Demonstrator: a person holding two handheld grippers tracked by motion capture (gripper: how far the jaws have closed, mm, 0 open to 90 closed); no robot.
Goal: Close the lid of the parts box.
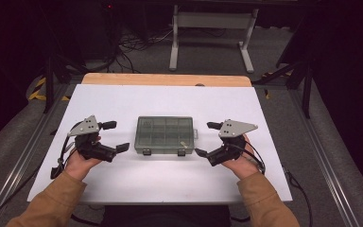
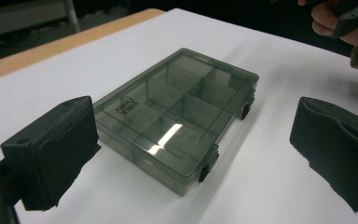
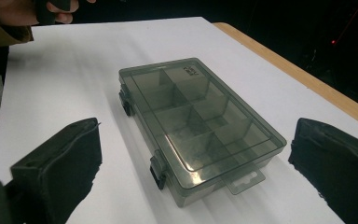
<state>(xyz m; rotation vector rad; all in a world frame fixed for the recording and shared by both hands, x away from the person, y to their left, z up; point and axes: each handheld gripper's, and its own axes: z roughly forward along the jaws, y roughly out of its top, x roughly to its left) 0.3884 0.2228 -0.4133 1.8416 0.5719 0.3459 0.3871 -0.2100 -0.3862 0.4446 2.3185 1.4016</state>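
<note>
A smoky clear plastic compartment box (image 1: 164, 135) lies flat in the middle of the white table top (image 1: 123, 99), lid down, with two dark latches on the side facing me. My left gripper (image 1: 116, 137) is just left of the box, jaws wide apart, nothing between them. My right gripper (image 1: 206, 138) mirrors it on the box's right side, also open and touching nothing. The left gripper view looks between its black pads (image 2: 51, 154) at the box (image 2: 177, 112). In the right gripper view the box (image 3: 200, 121) lies ahead of the pads (image 3: 58, 172), its hang tab nearest.
A wooden strip (image 1: 165, 79) borders the table's far edge. Beyond it are a white desk frame (image 1: 212, 28) and cables on the floor. Metal rails (image 1: 321, 156) run along both sides. White surface surrounds the box on every side.
</note>
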